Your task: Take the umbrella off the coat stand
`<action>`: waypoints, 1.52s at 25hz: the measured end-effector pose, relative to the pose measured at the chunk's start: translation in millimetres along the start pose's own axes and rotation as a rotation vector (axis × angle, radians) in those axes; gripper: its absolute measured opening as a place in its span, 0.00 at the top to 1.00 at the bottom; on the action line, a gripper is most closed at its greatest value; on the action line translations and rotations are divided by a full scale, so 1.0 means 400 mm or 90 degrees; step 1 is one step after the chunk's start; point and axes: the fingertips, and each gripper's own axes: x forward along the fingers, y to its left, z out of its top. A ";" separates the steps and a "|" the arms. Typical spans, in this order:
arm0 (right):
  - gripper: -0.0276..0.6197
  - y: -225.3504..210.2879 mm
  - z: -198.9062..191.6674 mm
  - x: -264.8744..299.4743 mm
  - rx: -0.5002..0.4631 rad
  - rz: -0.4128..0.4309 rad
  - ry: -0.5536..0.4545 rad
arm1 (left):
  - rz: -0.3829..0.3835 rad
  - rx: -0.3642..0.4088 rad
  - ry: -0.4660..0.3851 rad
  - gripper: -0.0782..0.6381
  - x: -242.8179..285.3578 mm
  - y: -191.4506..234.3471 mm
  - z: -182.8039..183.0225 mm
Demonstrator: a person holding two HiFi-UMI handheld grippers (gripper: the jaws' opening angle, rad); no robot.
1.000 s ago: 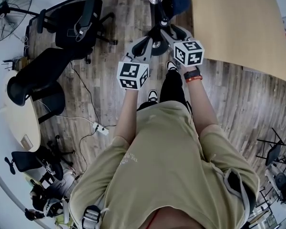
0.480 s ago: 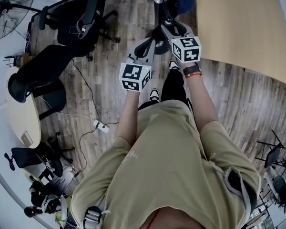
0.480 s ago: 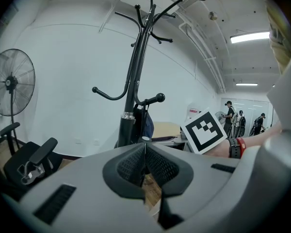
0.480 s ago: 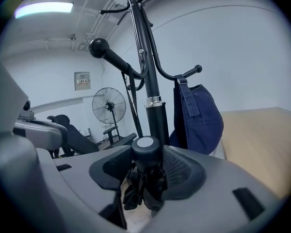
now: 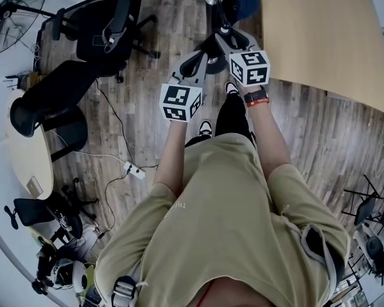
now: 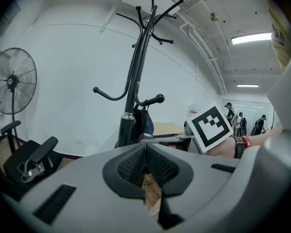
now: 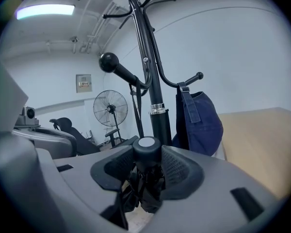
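- Pinching umbrella [image 7: 146, 186] in right gripper [image 7: 146, 155] jaws, just closing — lower folds hiding behind them.
- Pressing left gripper [image 6: 145, 154] jaws together, empty.
- Wall notice [image 7: 83, 83] reading only as blur.

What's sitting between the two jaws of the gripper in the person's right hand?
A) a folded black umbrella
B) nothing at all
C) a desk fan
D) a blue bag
A: in the right gripper view, the right gripper has jaws that have just been closing, and they press on a folded black umbrella from both sides; the blue bag hangs on the coat stand behind.
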 end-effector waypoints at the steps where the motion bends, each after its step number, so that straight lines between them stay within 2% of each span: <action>1: 0.66 0.001 0.004 -0.004 0.003 0.000 -0.003 | 0.000 0.000 -0.001 0.85 -0.001 0.001 0.001; 18: 0.66 0.043 0.066 -0.124 0.019 -0.039 -0.014 | 0.019 -0.007 -0.040 0.85 -0.039 0.013 0.071; 38: 0.66 0.130 0.148 -0.248 0.005 -0.041 -0.054 | 0.008 -0.003 -0.076 0.85 -0.107 -0.012 0.133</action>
